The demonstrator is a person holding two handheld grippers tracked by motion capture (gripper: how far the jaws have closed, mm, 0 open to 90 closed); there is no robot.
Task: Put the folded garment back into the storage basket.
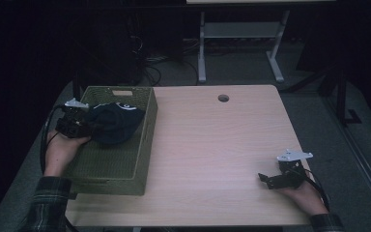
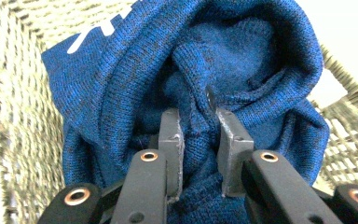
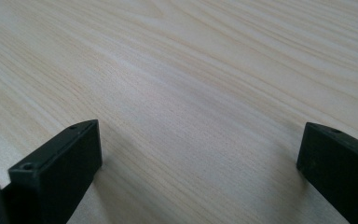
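Observation:
A dark blue knitted garment (image 1: 113, 123) with white marks lies bunched in the green woven basket (image 1: 142, 145) at the table's left. My left gripper (image 1: 89, 129) reaches in over the basket's left wall and is shut on a fold of the garment (image 2: 261, 70); in the left gripper view the cloth is pinched between the two fingers (image 2: 171, 140). My right gripper (image 1: 265, 180) rests low over the bare wooden table (image 1: 212, 140) near the front right corner. It stands open (image 3: 200, 158), with only wood grain between its jaws.
A round cable hole (image 1: 223, 98) sits near the table's far edge. Beyond the table stand a white desk frame (image 1: 241, 43) and tangled cables on the dark floor. The basket's woven walls (image 2: 14, 107) rise close around the garment.

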